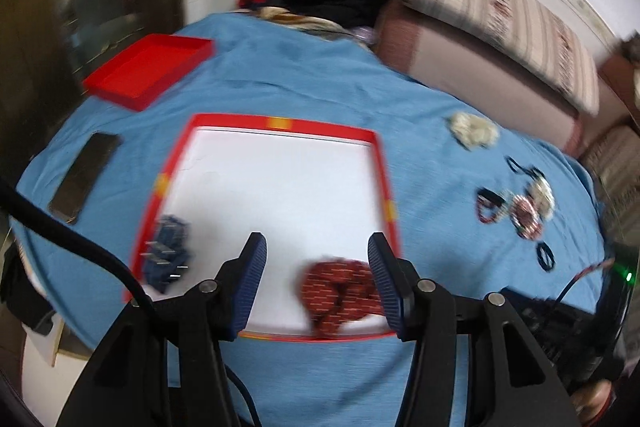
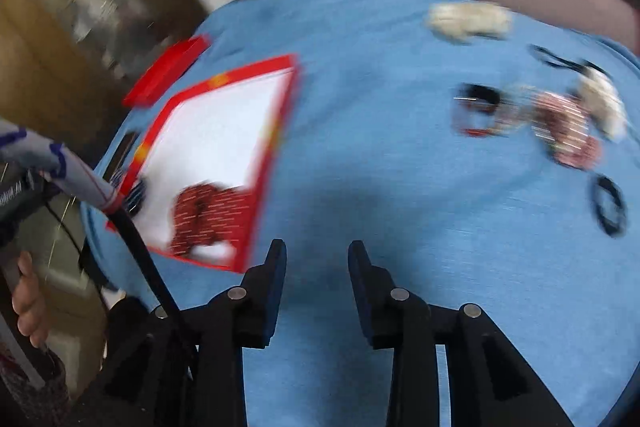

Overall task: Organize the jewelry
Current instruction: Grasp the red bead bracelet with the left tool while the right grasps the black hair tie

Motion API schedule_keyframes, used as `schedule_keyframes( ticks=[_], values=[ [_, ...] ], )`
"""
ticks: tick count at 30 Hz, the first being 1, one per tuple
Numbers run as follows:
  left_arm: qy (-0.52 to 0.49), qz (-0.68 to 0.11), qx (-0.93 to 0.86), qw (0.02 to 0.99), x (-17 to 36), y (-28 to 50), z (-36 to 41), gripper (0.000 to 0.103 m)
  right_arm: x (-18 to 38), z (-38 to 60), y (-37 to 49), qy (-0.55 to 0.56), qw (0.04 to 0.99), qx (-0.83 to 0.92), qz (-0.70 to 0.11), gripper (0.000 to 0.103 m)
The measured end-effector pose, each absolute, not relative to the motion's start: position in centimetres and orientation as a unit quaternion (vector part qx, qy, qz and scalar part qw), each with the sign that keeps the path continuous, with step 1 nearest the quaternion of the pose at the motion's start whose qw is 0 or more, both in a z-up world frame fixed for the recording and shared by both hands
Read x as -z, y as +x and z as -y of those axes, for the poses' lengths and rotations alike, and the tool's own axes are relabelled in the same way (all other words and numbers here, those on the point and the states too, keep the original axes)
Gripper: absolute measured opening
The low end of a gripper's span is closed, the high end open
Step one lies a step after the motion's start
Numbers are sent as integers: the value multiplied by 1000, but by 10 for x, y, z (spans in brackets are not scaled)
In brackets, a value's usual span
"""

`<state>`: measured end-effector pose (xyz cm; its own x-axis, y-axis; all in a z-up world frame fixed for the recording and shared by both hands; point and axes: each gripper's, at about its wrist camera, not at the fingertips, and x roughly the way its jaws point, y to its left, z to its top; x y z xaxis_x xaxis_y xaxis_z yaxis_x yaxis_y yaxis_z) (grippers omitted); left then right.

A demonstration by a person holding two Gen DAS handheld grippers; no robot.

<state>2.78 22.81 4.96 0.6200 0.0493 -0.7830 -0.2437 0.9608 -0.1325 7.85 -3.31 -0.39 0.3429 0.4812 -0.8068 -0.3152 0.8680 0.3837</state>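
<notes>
Left tool (image 1: 317,247) spread wide over the red-rimmed tray (image 1: 390,187), holding nothing; dark red bracelet (image 1: 340,287) sits inside by your right finger, blue piece (image 1: 168,251) at the left wall. Sweep low and you'll knock it out

Right tool (image 2: 317,253), jaws apart, empty, above blue cloth (image 2: 400,187); only this view shows loose jewelry (image 2: 560,123) large, but blurred, so you may misgrab
</notes>
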Motion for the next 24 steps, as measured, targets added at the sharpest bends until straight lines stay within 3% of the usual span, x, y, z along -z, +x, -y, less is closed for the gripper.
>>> schedule_keyframes(
  ticks=[10,16,20,24],
  values=[
    [-85,-475,30,875,-7,106,-113,52,19,203,91,136,844,-89,-511,37],
    [-43,-503,53,862,31,166,-62,51,26,226,106,143,853,-70,-498,46],
    [-51,-514,70,853,50,198,-45,41,34,229,121,132,856,-69,-495,47],
    [-67,-516,88,849,62,222,-35,41,42,228,138,123,859,-65,-493,53]
  ],
)
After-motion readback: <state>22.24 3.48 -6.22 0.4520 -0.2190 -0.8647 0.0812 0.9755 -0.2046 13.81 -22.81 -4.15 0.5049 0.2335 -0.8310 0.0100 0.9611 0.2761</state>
